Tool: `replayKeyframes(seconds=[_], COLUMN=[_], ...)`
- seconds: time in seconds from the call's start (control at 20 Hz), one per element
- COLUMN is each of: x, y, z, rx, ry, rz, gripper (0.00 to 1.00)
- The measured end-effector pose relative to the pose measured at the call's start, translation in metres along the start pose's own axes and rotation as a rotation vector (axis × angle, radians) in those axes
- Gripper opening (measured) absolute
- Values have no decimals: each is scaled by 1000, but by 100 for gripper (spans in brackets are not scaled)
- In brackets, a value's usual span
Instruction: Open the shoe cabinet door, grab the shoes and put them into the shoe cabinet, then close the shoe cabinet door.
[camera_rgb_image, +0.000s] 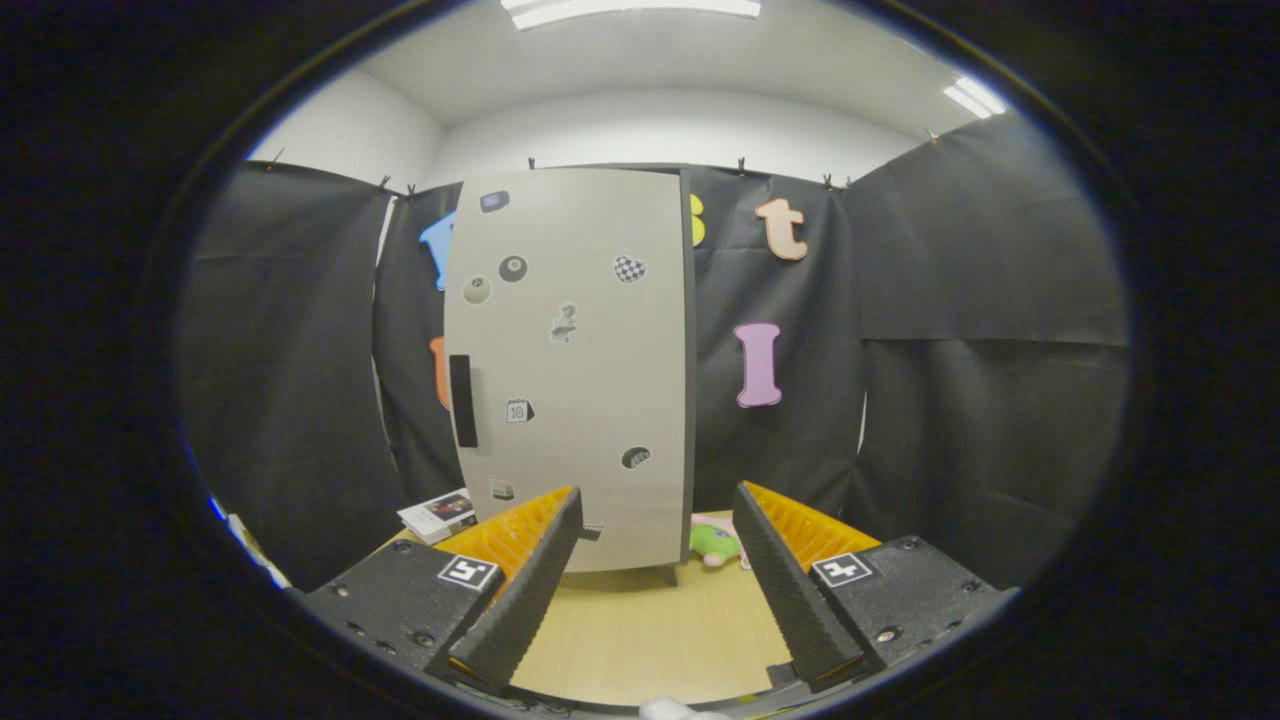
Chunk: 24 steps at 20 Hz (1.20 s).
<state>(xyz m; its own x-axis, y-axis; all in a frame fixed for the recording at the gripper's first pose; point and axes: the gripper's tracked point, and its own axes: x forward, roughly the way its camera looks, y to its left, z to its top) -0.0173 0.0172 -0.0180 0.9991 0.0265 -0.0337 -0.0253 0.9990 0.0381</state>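
Tool (655, 505), lower centre of frame: fingers spread wide apart, nothing between them but bare counter (640, 640); no contact w/ any object. Each finger base carries a small square marker.

Cabinet (575, 370), centre-left of frame, stands upright on the counter beyond the fingertips, well ahead of the tool. Door closed, pale grey front, dark side edge showing on its right. Dark vertical handle (462, 400) near the door's left edge, approx. mid-height. Several small stickers scattered over the door front.

Green plush toy (716, 543), lower centre, lies on the counter just right of the cabinet's foot, seen between the fingertips, close to the right finger's tip; something pink beside it, too hidden to identify.

Box (440, 514), lower left of frame, sits on the counter left of the cabinet's base, behind the left finger; printed top, detail too small to tell.

Black cloth wall behind cabinet, left to right of frame; white ceiling w/ strip lights, top of frame.
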Motion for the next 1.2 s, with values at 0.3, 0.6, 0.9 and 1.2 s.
replayKeyframes(seconds=[0.3, 0.6, 0.9, 1.2], x=[-1, -4, -5, -7], y=[6, 7, 6, 5], z=[0, 2, 2, 0], rx=[-6, -14, -11, -9], ry=[-2, -6, -6, -5], rz=[12, 7, 5, 4], gripper=[99, 99, 99, 99])
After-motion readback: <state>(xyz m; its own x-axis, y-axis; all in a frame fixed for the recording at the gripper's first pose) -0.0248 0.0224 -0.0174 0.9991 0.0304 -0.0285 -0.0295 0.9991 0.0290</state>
